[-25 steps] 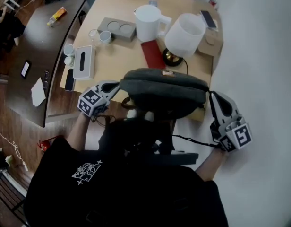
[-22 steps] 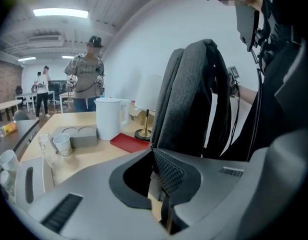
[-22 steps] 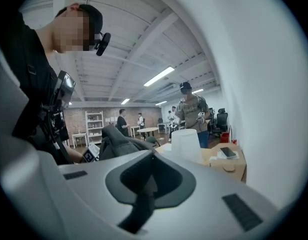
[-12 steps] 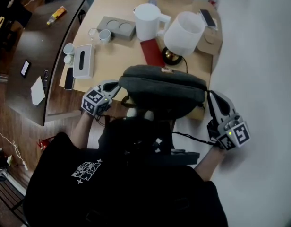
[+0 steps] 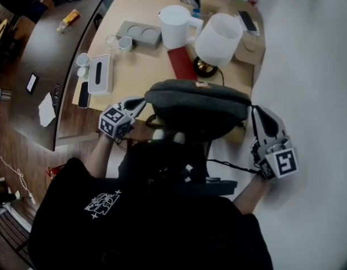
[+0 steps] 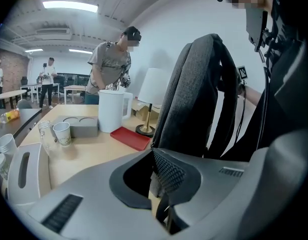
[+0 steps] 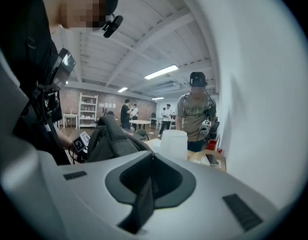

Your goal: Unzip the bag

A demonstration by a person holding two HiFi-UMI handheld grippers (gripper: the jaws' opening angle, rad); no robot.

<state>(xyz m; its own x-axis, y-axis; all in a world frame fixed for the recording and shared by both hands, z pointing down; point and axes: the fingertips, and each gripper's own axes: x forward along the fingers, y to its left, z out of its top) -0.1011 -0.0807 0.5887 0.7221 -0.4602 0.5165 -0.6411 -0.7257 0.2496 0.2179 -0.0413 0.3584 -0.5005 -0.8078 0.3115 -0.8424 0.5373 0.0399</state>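
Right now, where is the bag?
In the head view the grey bag stands at the near edge of the table, between the left gripper and right gripper, just in front of the lamp.

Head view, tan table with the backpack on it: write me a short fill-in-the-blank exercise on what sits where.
In the head view, the tall white plastic jug stands to the ____ of the white-shaded lamp.
The grey rectangular tray beside the jug has ____ round recesses.
The flat rectangular pad lying between the jug and the dark grey fabric backpack is ____ in colour.

Missing words: left; two; red.
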